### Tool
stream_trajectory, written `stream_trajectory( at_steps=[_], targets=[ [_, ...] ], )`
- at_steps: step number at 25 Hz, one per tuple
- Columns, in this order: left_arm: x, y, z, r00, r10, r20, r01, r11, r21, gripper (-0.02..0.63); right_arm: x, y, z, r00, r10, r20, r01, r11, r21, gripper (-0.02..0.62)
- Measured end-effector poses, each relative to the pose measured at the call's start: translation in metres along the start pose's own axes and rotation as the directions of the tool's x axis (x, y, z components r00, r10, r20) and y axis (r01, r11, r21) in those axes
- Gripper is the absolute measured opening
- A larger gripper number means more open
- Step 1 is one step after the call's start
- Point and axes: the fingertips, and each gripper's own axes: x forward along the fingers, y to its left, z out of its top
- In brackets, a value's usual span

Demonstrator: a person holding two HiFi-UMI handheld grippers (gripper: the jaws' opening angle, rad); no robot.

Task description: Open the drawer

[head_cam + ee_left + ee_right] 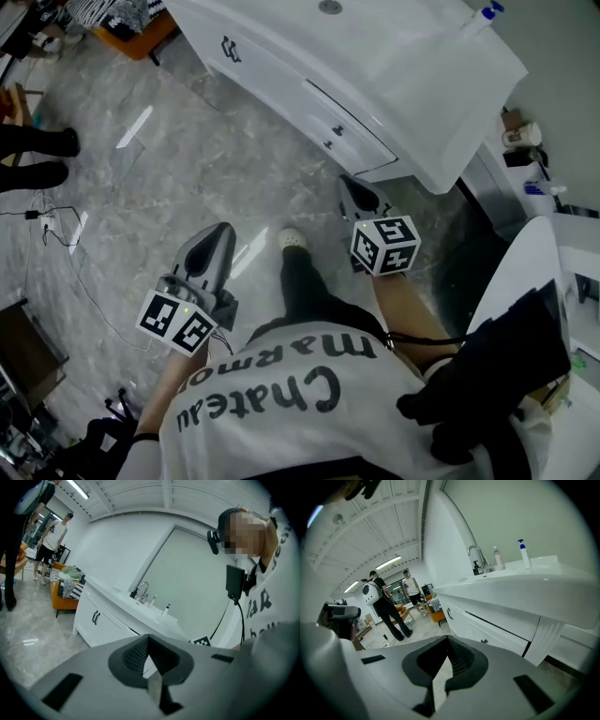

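The drawer is in the front of a white cabinet, just under the long white surface with the sink in it. It is shut, and only a thin dark line shows where its top edge is. In the right gripper view a small dark knob sits on its front. The left tongs and the right tongs both hang over the shiny grey floor. Neither one is touching the cabinet. The right one is nearer to the drawer, and the left one is well apart from it. Both tongs are pressed shut, tip to tip, with nothing held in them. I think the drawer is hard and stiff, so it will not bend or squash when it is pulled. Its front looks smooth and glossy, so the tongs would likely slip if they only pushed or pinched on the flat white part. The best place to grab looks like the little knob. It is small, so the tongs would have to open first and then close snugly around it from both sides. A drawer like this most likely slides straight out toward the person, so a straight, gentle pull should work better than a sideways tug. I cannot tell what is inside it, so I cannot tell how heavy it will feel. A pull that is too quick might make the tongs pop off the knob.
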Motion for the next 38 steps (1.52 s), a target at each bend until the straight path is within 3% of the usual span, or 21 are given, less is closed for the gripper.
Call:
stream_trajectory(
  at_steps=[8, 12, 16, 19, 21, 23, 26, 30, 38],
  targets=[
    [0.028, 0.045, 0.033, 0.995, 0.093, 0.047, -0.092, 0.995, -0.025, 0.008, 0.043, -0.04, 0.007, 0.98, -0.196, 0.019, 0.195, 0.979, 0.052, 0.005],
    [0.041, 0.06, 0.032, 0.995, 0.096, -0.014, -0.096, 0.995, 0.006, 0.008, 0.053, -0.051, 0.005, 0.961, -0.271, 0.051, 0.263, 0.956, 0.133, 0.005],
    [0.057, 0.079, 0.02, 0.99, 0.111, -0.091, -0.109, 0.994, 0.022, 0.008, 0.065, -0.057, 0.001, 0.956, -0.289, 0.054, 0.277, 0.946, 0.171, 0.005],
    [0.077, 0.088, 0.018, 0.989, 0.077, -0.13, -0.071, 0.996, 0.05, 0.008, 0.076, -0.058, -0.009, 0.956, -0.294, -0.004, 0.29, 0.938, 0.189, 0.005],
    [0.095, 0.091, 0.018, 0.987, 0.003, -0.161, 0.011, 0.996, 0.088, 0.008, 0.08, -0.062, -0.019, 0.942, -0.333, -0.051, 0.335, 0.913, 0.232, 0.005],
    [0.107, 0.095, 0.016, 0.975, -0.066, -0.212, 0.09, 0.99, 0.105, 0.008, 0.087, -0.068, -0.029, 0.923, -0.377, -0.078, 0.383, 0.879, 0.284, 0.005],
    [0.114, 0.107, 0.012, 0.95, -0.106, -0.295, 0.144, 0.983, 0.11, 0.008, 0.104, -0.077, -0.038, 0.901, -0.422, -0.098, 0.43, 0.844, 0.321, 0.005],
    [0.113, 0.128, 0.01, 0.932, -0.093, -0.349, 0.132, 0.987, 0.089, 0.008, 0.125, -0.092, -0.047, 0.884, -0.451, -0.125, 0.464, 0.809, 0.36, 0.005],
    [0.102, 0.164, 0.017, 0.926, -0.054, -0.375, 0.096, 0.991, 0.093, 0.008, 0.149, -0.116, -0.065, 0.85, -0.506, -0.148, 0.518, 0.751, 0.409, 0.005]
  ],
)
